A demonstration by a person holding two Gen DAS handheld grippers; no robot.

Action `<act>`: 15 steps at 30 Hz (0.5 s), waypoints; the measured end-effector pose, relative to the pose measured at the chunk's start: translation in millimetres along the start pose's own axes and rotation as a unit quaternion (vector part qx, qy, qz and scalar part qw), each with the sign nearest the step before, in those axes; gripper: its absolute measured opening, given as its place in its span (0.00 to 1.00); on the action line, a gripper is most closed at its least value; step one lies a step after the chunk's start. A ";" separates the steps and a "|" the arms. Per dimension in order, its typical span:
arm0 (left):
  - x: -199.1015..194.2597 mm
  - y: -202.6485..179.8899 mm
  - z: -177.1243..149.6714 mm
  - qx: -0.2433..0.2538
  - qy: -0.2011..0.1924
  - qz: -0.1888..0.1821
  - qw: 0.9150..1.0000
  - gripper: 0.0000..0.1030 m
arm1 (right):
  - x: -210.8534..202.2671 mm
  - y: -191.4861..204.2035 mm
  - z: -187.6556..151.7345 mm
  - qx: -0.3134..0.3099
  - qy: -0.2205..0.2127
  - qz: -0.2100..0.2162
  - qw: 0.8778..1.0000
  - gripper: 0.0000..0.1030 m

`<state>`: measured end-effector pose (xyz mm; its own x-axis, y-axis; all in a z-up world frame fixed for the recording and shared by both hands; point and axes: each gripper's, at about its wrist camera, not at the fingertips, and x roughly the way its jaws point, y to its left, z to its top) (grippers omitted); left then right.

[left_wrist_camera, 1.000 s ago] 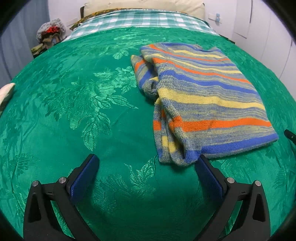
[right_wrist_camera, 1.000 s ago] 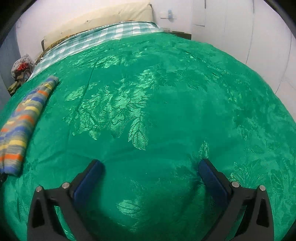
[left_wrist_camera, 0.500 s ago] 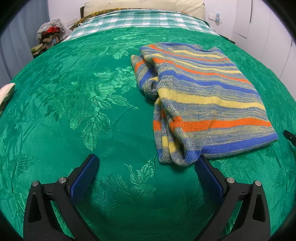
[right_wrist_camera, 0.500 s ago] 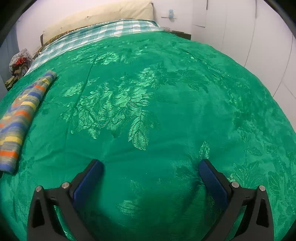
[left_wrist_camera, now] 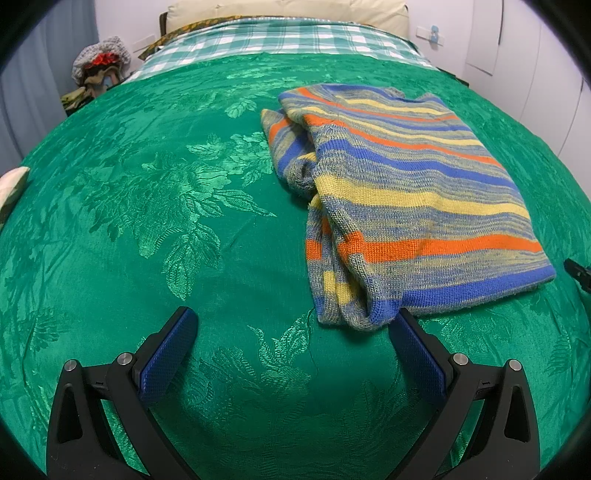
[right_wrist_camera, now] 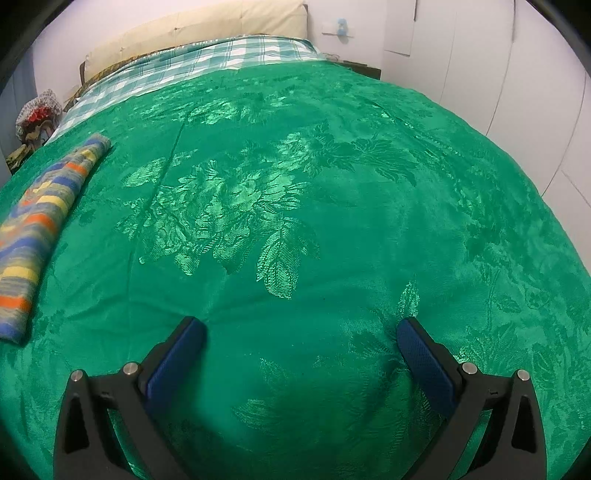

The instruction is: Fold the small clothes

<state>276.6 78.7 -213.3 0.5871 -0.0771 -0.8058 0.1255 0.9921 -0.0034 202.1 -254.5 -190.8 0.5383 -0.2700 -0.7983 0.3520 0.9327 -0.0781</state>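
Note:
A folded knitted sweater [left_wrist_camera: 406, 192] with blue, orange, yellow and grey stripes lies on the green bedspread [left_wrist_camera: 166, 206], right of centre in the left wrist view. My left gripper [left_wrist_camera: 295, 325] hovers open just in front of its near corner; the right fingertip [left_wrist_camera: 406, 332] is next to the blue hem, nothing between the pads. In the right wrist view the same sweater [right_wrist_camera: 40, 221] appears edge-on at the far left. My right gripper [right_wrist_camera: 301, 332] is open over bare bedspread [right_wrist_camera: 295, 184], well to the right of the sweater.
A checked sheet [left_wrist_camera: 280, 37] and a cream pillow [left_wrist_camera: 288, 7] lie at the head of the bed. A heap of clothes [left_wrist_camera: 98, 70] sits beyond the bed's left side. White walls and cupboard doors [right_wrist_camera: 480, 74] stand to the right. A pale item [left_wrist_camera: 11, 184] shows at the left edge.
The left view is unchanged. The right gripper has shifted slightly, so the sweater sits a little farther left and lower in its view.

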 end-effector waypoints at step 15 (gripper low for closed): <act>-0.1 0.0 0.2 0.000 0.000 -0.001 1.000 1.00 | 0.7 -0.2 -1.2 0.002 -0.003 0.000 1.000 1.00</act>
<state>276.7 78.7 -213.2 0.5872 -0.0783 -0.8057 0.1264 0.9920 -0.0042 201.5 -254.6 -192.0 0.5430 -0.2709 -0.7948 0.3545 0.9320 -0.0755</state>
